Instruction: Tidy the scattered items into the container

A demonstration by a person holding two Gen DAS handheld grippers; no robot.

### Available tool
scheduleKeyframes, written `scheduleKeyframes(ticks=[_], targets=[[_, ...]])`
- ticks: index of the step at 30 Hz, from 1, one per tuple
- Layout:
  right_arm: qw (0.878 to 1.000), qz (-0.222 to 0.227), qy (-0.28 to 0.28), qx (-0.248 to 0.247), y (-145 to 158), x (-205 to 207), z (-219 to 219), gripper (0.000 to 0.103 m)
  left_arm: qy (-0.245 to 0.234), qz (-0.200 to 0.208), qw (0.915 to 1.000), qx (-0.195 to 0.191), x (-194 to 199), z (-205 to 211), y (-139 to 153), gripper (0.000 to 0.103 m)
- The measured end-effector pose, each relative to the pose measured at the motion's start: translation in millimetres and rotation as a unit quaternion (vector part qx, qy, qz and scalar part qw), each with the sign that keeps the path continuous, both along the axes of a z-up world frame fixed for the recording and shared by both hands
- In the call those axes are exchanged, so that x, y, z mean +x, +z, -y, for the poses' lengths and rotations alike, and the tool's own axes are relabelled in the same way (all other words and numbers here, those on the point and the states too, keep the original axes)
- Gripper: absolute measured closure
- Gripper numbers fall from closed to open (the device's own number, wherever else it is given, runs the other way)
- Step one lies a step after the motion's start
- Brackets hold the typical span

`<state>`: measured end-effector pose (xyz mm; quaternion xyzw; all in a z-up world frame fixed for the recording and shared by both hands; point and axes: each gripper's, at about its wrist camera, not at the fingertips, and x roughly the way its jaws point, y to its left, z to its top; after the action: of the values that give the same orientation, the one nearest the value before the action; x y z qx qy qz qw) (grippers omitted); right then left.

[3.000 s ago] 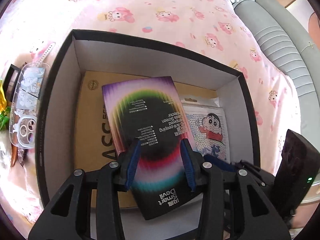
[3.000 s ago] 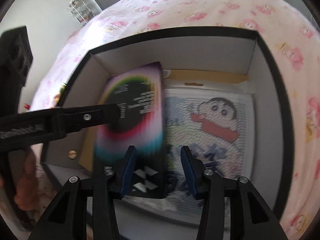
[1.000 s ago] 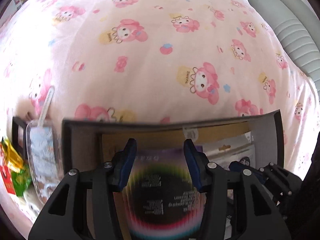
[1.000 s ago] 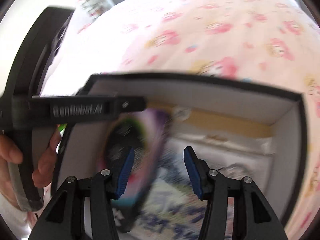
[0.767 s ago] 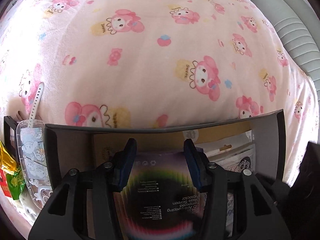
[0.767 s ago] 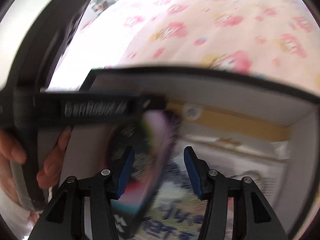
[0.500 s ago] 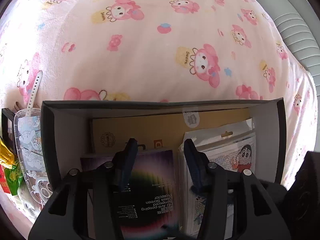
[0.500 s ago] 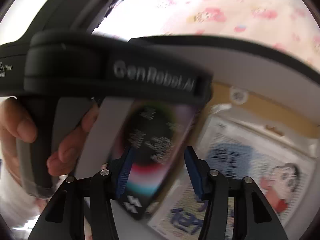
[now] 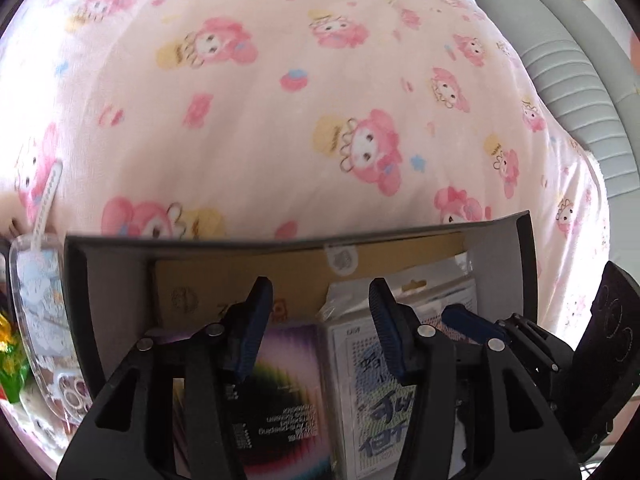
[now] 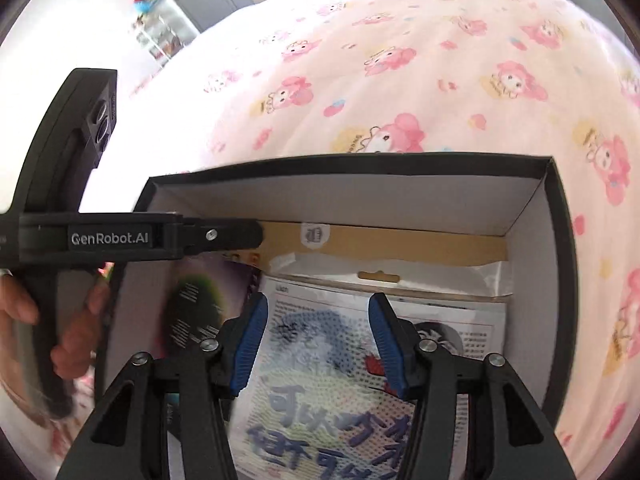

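Observation:
A black box with white inner walls (image 9: 108,292) (image 10: 532,208) sits on the pink bed. Inside lie a flat brown carton (image 9: 304,276) (image 10: 400,240), a black rainbow-ringed screen-protector pack (image 9: 280,400) (image 10: 200,312) on the left, and a cartoon bead-art packet (image 9: 372,400) (image 10: 332,380) on the right. My left gripper (image 9: 318,328) is open and empty above the pack and the packet. My right gripper (image 10: 314,340) is open and empty over the bead-art packet. The left gripper's body (image 10: 120,238) crosses the right wrist view.
A clear phone case with a cartoon print (image 9: 36,312) and a white strap (image 9: 48,200) lie left of the box, with green and yellow wrappers (image 9: 8,356) beside them. A grey padded edge (image 9: 580,92) borders the bed at the right.
The screen-protector pack was let go and now lies flat in the box beside the bead-art packet. Both grippers have drawn back and up; the view tilted toward the bed.

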<state>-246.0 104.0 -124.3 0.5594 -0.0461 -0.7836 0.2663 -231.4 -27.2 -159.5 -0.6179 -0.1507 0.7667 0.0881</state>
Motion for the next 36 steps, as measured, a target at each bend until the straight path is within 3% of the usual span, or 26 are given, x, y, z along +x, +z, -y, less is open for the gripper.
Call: scheduleKeyframes(ticks=[3, 5, 9, 13, 16, 18, 22, 26, 27, 30, 34, 36], targets=[[0.999, -0.014, 0.005, 0.043, -3, 2, 6, 0.053, -0.016, 0.011, 0.9998, -0.004, -1, -11, -7, 0.052], [1.000, 0.004, 0.010, 0.016, -8, -9, 6, 0.053, -0.023, 0.046, 0.9987, -0.002, 1, -13, -19, 0.050], [0.999, 0.038, 0.017, -0.031, -21, 5, 3, 0.053, 0.000, 0.052, 0.9973, -0.052, -2, -1, -22, 0.050], [0.999, 0.031, 0.009, 0.000, -29, 6, 12, 0.053, 0.022, 0.030, 0.9989, 0.027, 0, 11, -8, 0.050], [1.000, 0.023, 0.003, 0.000, -25, 10, 9, 0.053, 0.004, 0.000, 0.9961, 0.088, 0, 3, 5, 0.050], [1.000, -0.005, 0.001, 0.023, -17, 15, 6, 0.053, -0.011, 0.009, 0.9925, 0.121, -4, -8, 3, 0.050], [0.998, -0.040, 0.005, 0.055, -6, 20, 3, 0.053, -0.026, 0.035, 0.9957, 0.082, -4, -27, -12, 0.050], [1.000, 0.001, 0.002, 0.008, -15, 11, -5, 0.053, -0.021, 0.050, 0.9970, 0.055, -3, -36, -23, 0.050], [1.000, 0.002, -0.003, 0.012, -17, 10, -6, 0.053, -0.020, 0.049, 0.9966, 0.063, -2, -36, -22, 0.049], [0.999, -0.009, -0.003, 0.030, -11, 17, -12, 0.053, -0.011, 0.071, 0.9844, 0.161, 0, -29, -25, 0.049], [1.000, -0.008, -0.005, 0.024, -12, 16, -12, 0.053, 0.008, 0.043, 0.9928, 0.112, 8, -19, -11, 0.049], [1.000, -0.009, -0.006, 0.026, -12, 17, -11, 0.053, 0.015, 0.061, 0.9904, 0.124, 17, -11, -16, 0.049]])
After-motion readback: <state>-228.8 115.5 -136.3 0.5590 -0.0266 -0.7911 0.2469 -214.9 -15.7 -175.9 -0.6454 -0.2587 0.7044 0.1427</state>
